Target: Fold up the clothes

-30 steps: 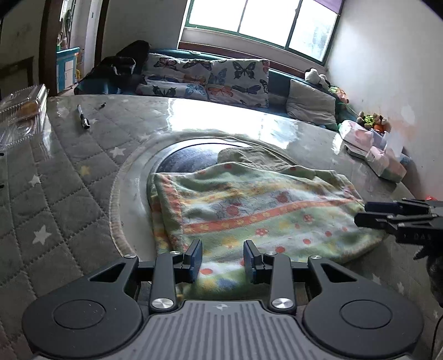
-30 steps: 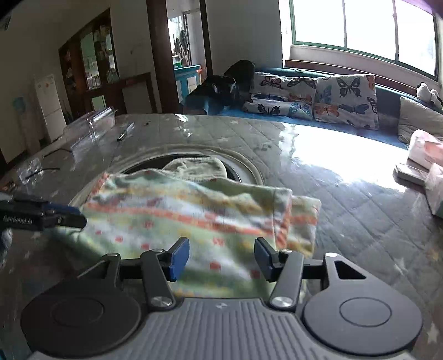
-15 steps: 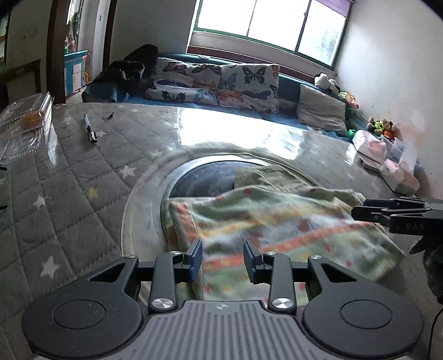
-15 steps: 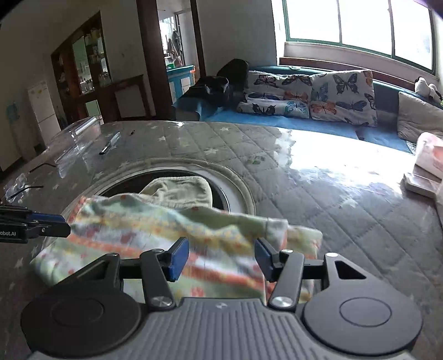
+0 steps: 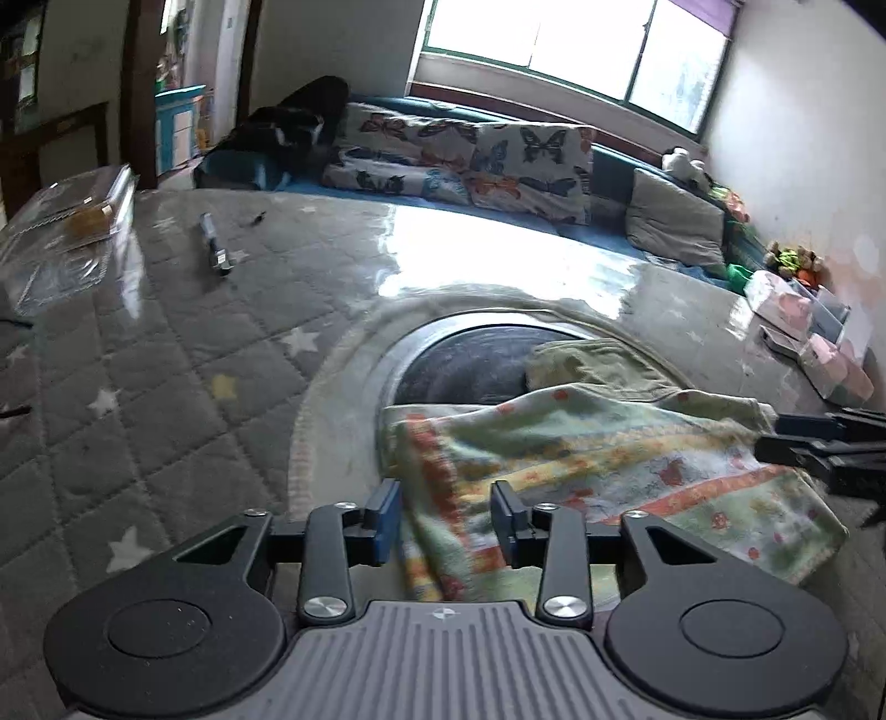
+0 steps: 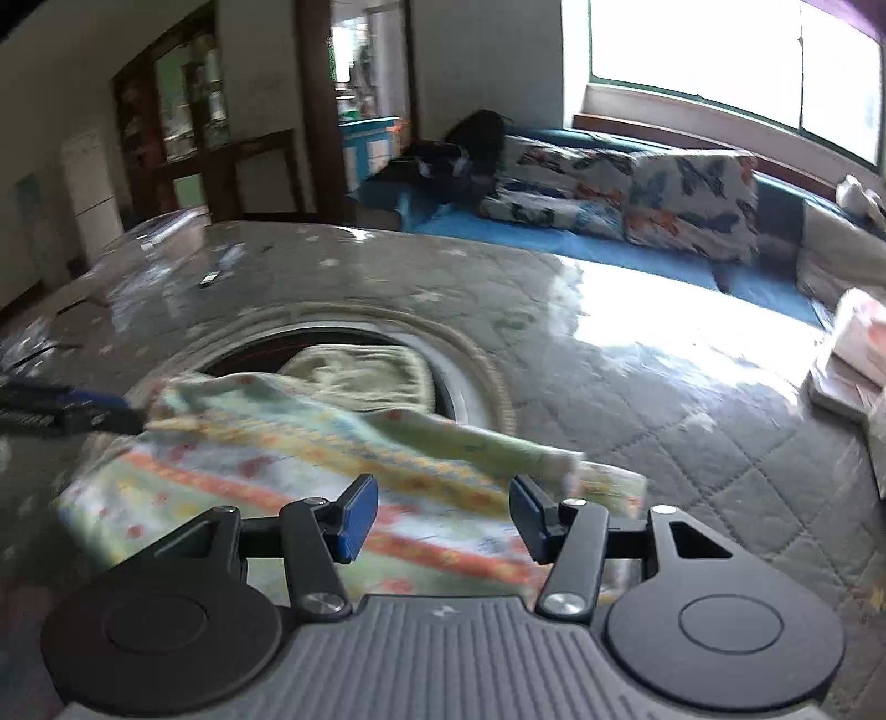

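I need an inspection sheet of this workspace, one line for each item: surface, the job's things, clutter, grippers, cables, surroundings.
Surface: quilted grey table cover with stars, under glossy clear sheet; round inset at centre.
Job's things: patterned cloth lying partly folded; plain green garment behind it.
Clutter: pen, clear plastic box, pink packs.
Grippers: left gripper just opening, cloth edge between jaws, not pressed; right gripper open over the cloth.
Cables: dark wire at left edge, unclear.
Surroundings: sofa with butterfly cushions, window.
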A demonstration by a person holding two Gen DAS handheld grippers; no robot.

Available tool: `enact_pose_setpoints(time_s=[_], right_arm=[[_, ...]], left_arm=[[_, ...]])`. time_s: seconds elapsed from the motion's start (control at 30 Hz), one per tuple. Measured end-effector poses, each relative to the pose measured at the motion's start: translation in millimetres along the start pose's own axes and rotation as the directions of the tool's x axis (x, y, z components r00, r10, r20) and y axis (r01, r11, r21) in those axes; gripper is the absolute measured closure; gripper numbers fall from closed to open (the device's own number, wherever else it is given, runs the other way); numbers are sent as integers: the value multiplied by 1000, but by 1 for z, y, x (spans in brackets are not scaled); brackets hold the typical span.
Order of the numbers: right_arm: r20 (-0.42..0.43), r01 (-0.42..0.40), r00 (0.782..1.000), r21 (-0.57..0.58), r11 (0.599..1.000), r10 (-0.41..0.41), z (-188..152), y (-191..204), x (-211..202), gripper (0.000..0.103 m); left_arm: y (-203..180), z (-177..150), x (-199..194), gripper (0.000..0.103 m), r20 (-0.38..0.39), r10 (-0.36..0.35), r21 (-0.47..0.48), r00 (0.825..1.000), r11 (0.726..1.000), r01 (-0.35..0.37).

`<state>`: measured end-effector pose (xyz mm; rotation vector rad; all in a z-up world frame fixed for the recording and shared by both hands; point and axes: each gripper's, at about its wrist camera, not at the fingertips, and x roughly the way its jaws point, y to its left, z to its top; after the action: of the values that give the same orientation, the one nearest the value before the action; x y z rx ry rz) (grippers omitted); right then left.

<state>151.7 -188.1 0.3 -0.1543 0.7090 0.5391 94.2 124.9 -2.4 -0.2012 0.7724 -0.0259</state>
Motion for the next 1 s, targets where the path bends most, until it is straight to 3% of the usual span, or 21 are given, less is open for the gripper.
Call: enact_pose_setpoints(time_s=[0.23,0.3,0.47,0.63,0.87,1.0], right_arm=[[2,-100,995,-146,984,101,-4,59,-18,45],[-8,-131,991,-192,973,132,-7,77,-19,45],[-44,-202,979,-334,921,198,-17,129,-16,45],[-52,-235,970,-450,861,238,-23,170,-9,46],[-68,-240,969,-509,827,239,-25,199,7,56],[-72,-237,970,-505,830,232,-25,202,14,74]], left_arm=[[11,-2,-10,43,-5,17,-60,1000,998,-17],[13,-2,-13,32,-8,27,-74,1000,997,-28],[21,-4,-17,24,-12,46,-117,999,992,-47],[32,-4,-21,23,-19,32,-192,999,981,-35],[38,-5,-22,21,-28,-25,-281,999,959,16],[39,-6,-22,21,-33,-59,-317,998,947,46]])
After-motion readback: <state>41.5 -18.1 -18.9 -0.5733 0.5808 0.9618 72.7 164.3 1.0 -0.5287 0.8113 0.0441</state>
